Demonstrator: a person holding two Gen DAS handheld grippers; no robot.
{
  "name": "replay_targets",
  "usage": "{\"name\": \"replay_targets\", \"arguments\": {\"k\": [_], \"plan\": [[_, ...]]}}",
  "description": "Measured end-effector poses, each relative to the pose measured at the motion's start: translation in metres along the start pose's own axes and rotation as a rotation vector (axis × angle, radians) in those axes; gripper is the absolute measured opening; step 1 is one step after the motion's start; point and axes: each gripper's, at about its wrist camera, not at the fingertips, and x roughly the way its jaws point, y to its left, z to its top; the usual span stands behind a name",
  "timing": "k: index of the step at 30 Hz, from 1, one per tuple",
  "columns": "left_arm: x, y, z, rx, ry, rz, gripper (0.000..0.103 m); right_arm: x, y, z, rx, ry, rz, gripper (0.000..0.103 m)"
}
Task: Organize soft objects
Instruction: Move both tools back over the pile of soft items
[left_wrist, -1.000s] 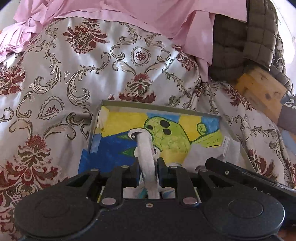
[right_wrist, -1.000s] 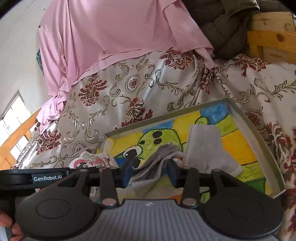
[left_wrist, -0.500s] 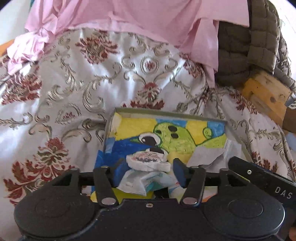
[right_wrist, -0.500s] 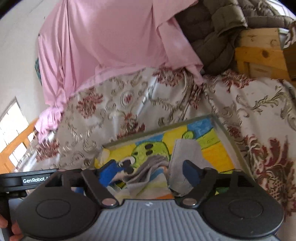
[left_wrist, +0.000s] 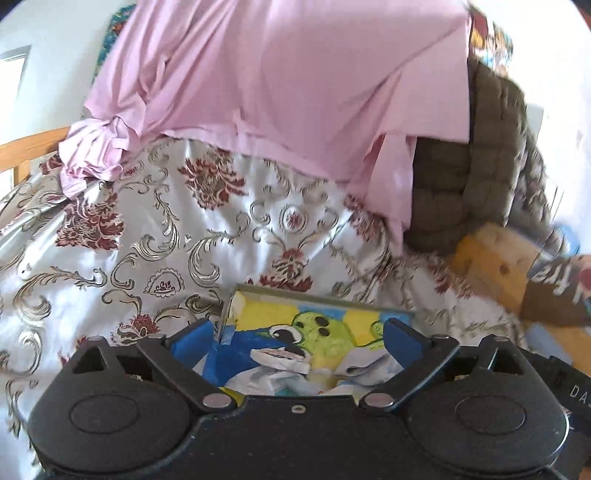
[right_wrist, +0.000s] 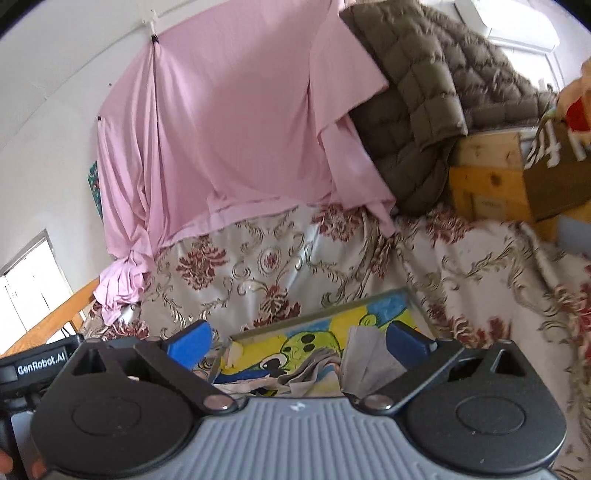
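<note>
A shallow tray (left_wrist: 321, 295) with a yellow, blue and green cartoon picture lies on the patterned bedspread; it also shows in the right wrist view (right_wrist: 325, 314). Soft items lie in it: a rolled white patterned sock (left_wrist: 280, 360), crumpled white cloth (left_wrist: 365, 365), a grey face mask (right_wrist: 364, 356) and a grey cloth (right_wrist: 310, 367). My left gripper (left_wrist: 297, 339) is open and empty above the tray's near end. My right gripper (right_wrist: 299, 341) is open and empty, also above the tray.
A pink sheet (right_wrist: 229, 147) hangs at the back over the floral bedspread (left_wrist: 155, 236). A brown quilted jacket (right_wrist: 424, 96) lies on wooden crates (right_wrist: 487, 173) at the right, beside a cardboard box (right_wrist: 554, 173).
Both grippers opened and let go of their cloth items, which now lie in the tray. Both grippers drew back and tilted up, so more of the pink sheet shows.
</note>
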Motion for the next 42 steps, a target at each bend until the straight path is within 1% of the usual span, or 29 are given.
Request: {"name": "replay_targets", "arguments": {"k": [5, 8, 11, 16, 19, 24, 27, 29, 31, 33, 36, 39, 42], "plan": [[-0.035, -0.008, -0.009, 0.013, -0.045, -0.011, 0.102, -0.035, 0.011, -0.003, -0.034, -0.047, -0.006, 0.103], [-0.057, -0.012, -0.016, 0.016, -0.076, -0.009, 0.102, -0.056, 0.019, -0.011, -0.077, -0.091, -0.036, 0.103], [-0.075, -0.014, -0.025, 0.013, -0.088, -0.009, 0.102, -0.075, 0.025, -0.021, -0.114, -0.121, -0.049, 0.103], [-0.102, -0.017, -0.044, 0.035, -0.107, -0.006, 0.102, -0.101, 0.028, -0.034, -0.109, -0.158, -0.037, 0.103], [-0.121, -0.018, -0.056, 0.053, -0.153, 0.015, 0.102, -0.111, 0.028, -0.043, -0.116, -0.160, -0.047, 0.103], [-0.147, -0.014, -0.074, 0.059, -0.186, 0.029, 0.102, -0.125, 0.032, -0.058, -0.163, -0.145, -0.074, 0.103], [-0.158, -0.011, -0.081, 0.060, -0.198, 0.045, 0.102, -0.131, 0.034, -0.066, -0.178, -0.120, -0.080, 0.103], [-0.164, -0.008, -0.087, 0.061, -0.200, 0.059, 0.102, -0.133, 0.034, -0.069, -0.167, -0.088, -0.068, 0.103], [-0.169, -0.007, -0.092, 0.069, -0.209, 0.083, 0.102, -0.134, 0.032, -0.072, -0.156, -0.055, -0.031, 0.103], [-0.175, -0.004, -0.096, 0.086, -0.213, 0.095, 0.102, -0.135, 0.032, -0.075, -0.158, -0.011, -0.021, 0.103], [-0.182, 0.005, -0.100, 0.119, -0.192, 0.094, 0.102, -0.139, 0.033, -0.082, -0.150, 0.002, -0.022, 0.103], [-0.188, 0.017, -0.103, 0.177, -0.160, 0.101, 0.102, -0.142, 0.032, -0.087, -0.136, 0.021, -0.023, 0.103], [-0.190, 0.029, -0.108, 0.213, -0.117, 0.104, 0.102, -0.141, 0.030, -0.093, -0.112, 0.050, -0.047, 0.103]]}}
